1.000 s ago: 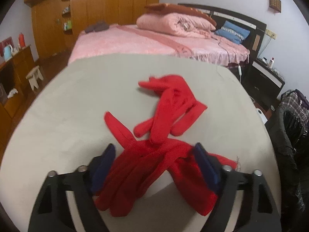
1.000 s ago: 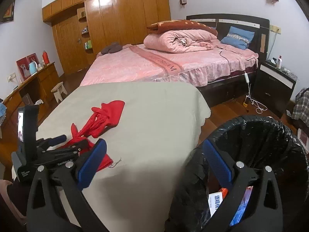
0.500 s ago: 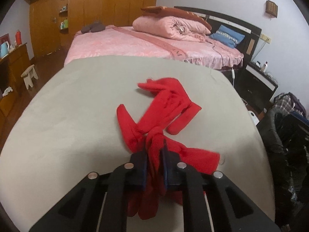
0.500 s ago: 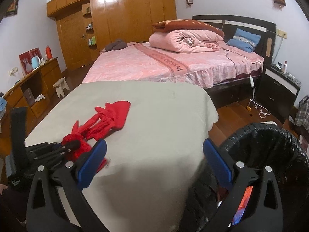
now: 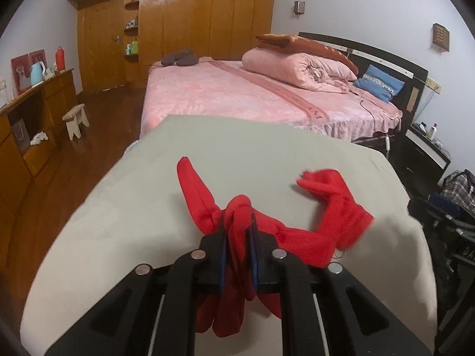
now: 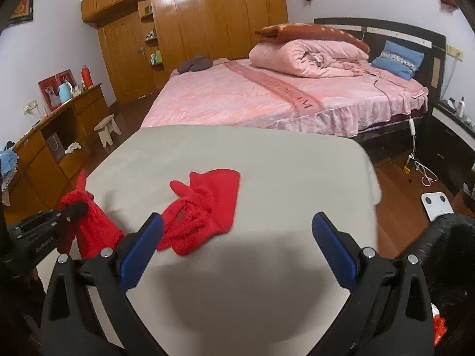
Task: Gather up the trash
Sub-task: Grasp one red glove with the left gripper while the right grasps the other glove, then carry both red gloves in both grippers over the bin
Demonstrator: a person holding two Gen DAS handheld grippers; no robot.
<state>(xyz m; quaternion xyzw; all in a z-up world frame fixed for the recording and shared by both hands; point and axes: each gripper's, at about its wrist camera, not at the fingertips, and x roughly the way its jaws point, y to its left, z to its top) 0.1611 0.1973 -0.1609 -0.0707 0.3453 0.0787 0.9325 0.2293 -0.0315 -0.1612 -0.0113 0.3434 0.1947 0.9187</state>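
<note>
Two red gloves are on the grey-clothed table (image 6: 282,163). My left gripper (image 5: 237,222) is shut on one red glove (image 5: 204,204), bunched between the blue pads, with its fingers hanging below the jaws. The right wrist view shows the left gripper (image 6: 74,207) at the table's left edge with that glove (image 6: 95,228) dangling clear of the cloth. The second red glove (image 6: 204,207) lies flat on the table, also in the left wrist view (image 5: 335,204). My right gripper (image 6: 237,222) is open above the table with nothing between its pads; that glove lies by its left pad.
A bin lined with a black bag (image 6: 451,252) stands at the table's right, with some trash inside. Behind the table is a pink bed (image 6: 267,98). A wooden sideboard (image 6: 59,136) and a small stool (image 6: 108,127) are at the left, with a white scale (image 6: 438,203) on the floor.
My left gripper closed on the near glove and raised it off the cloth toward the left. My right gripper swung left from over the bin to above the table.
</note>
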